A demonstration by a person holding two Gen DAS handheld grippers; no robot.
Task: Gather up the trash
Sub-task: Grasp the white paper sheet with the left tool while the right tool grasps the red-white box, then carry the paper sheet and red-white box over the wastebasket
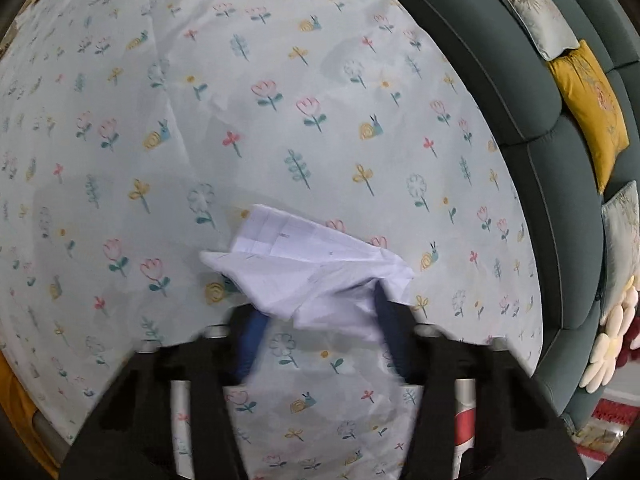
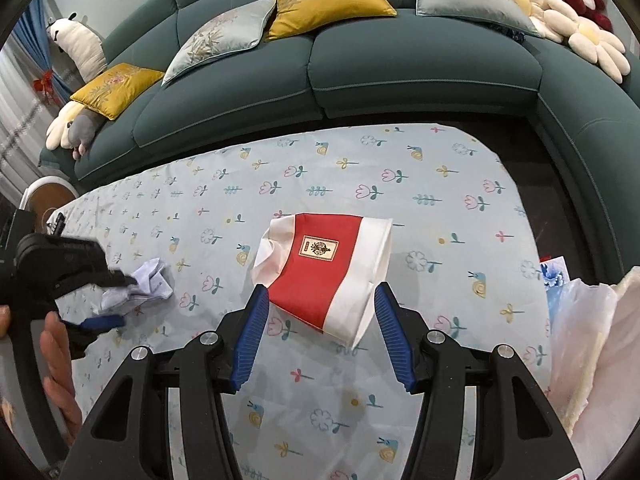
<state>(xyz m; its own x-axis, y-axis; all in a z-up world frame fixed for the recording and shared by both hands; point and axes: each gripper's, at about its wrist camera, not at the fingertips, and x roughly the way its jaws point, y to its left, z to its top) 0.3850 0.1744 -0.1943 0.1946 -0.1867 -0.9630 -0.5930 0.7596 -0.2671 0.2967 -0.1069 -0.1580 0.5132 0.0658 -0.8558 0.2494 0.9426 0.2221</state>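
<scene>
Left wrist view: the left gripper (image 1: 320, 316) has its blue ribbed fingers (image 1: 250, 344) spread wide, one on either side of a crumpled white paper (image 1: 308, 272). The near edge of the paper lies between the tips; whether they pinch it cannot be told, as the frame is motion-blurred. The paper is a creased printed sheet, its long axis running left to right, one folded corner pointing far-left. It lies on the table (image 1: 280, 100), which is covered in a pale blue cloth printed with tulips, leaves and snails. A dark teal upholstered sofa (image 1: 500, 80) curves along the right.

Right wrist view: the right gripper (image 2: 318, 320) stands wide open, holding nothing. Between its tips and just beyond lies a red and white paper bag (image 2: 324, 272), flattened and wrinkled, bearing a small gold label. Its long axis runs diagonally, one end pointing far-left and the other near-right. The left gripper (image 2: 106, 300) appears at the left edge around the crumpled paper. Crinkled translucent plastic (image 2: 588, 340) fills the right edge.
</scene>
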